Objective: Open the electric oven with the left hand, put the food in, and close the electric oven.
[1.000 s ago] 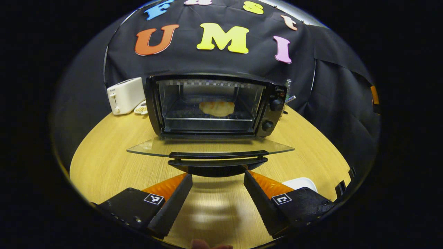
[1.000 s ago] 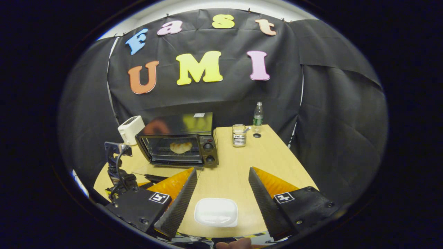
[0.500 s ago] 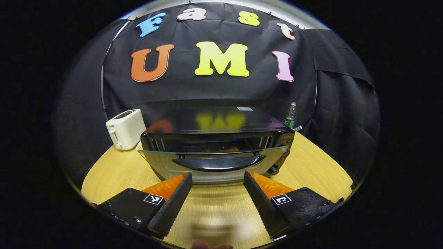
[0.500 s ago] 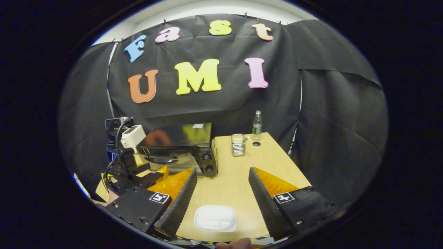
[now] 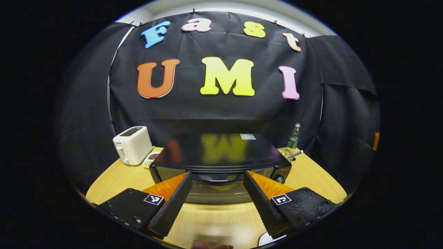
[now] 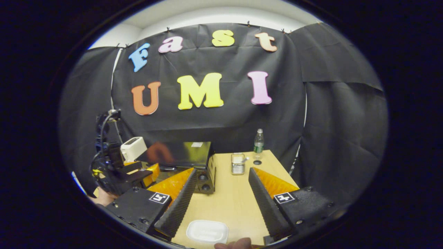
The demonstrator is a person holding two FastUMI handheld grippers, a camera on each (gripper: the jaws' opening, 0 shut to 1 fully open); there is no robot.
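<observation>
Having swung up, the oven door [image 5: 221,192] now stands shut.

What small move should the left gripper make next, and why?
Probably draw the left gripper straight back from the oven. The door looks raised against the oven's front, its handle sits between the open fingers, and neither finger visibly presses on it. The plate is empty, so closing seems the last step; whether the door is fully latched cannot be told.
</observation>
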